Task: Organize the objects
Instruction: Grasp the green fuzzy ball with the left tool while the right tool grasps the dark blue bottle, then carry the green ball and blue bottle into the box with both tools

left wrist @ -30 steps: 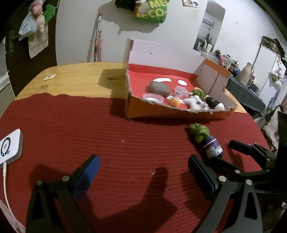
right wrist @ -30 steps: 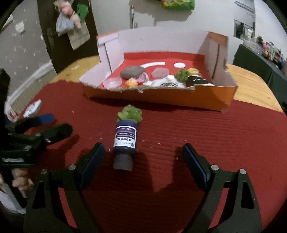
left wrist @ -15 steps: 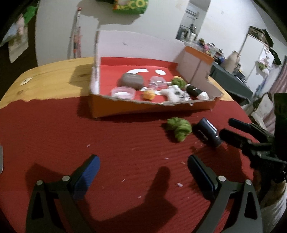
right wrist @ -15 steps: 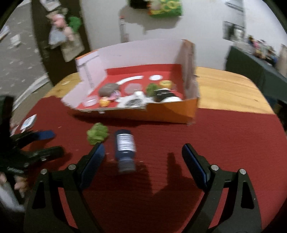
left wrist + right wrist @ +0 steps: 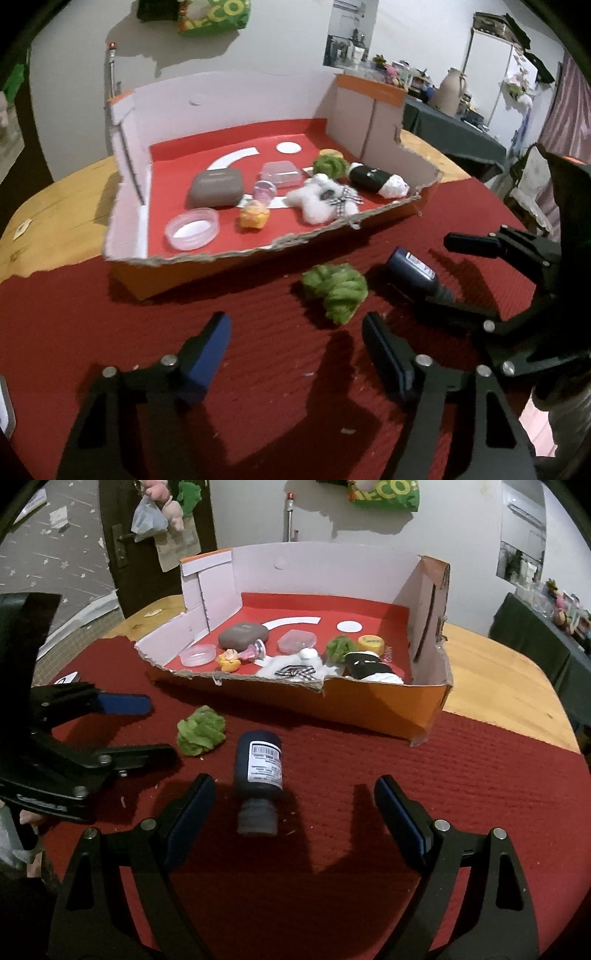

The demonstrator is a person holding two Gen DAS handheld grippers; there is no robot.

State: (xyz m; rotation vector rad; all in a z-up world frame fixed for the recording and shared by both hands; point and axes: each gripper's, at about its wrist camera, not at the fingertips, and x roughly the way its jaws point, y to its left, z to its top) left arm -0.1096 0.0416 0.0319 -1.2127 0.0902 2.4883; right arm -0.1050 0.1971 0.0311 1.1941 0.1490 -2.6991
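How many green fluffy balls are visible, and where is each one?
2. One green fluffy ball lies on the red cloth, left of the dark bottle. The other sits inside the cardboard box. More could be hidden.

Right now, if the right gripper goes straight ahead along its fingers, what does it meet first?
The right gripper is open. Most likely the dark bottle lying on the red cloth, cap end first, left of centre. Depth is unclear.

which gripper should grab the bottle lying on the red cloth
Right. The bottle lies between the open right gripper's fingers, cap toward it. The left gripper faces the green ball.
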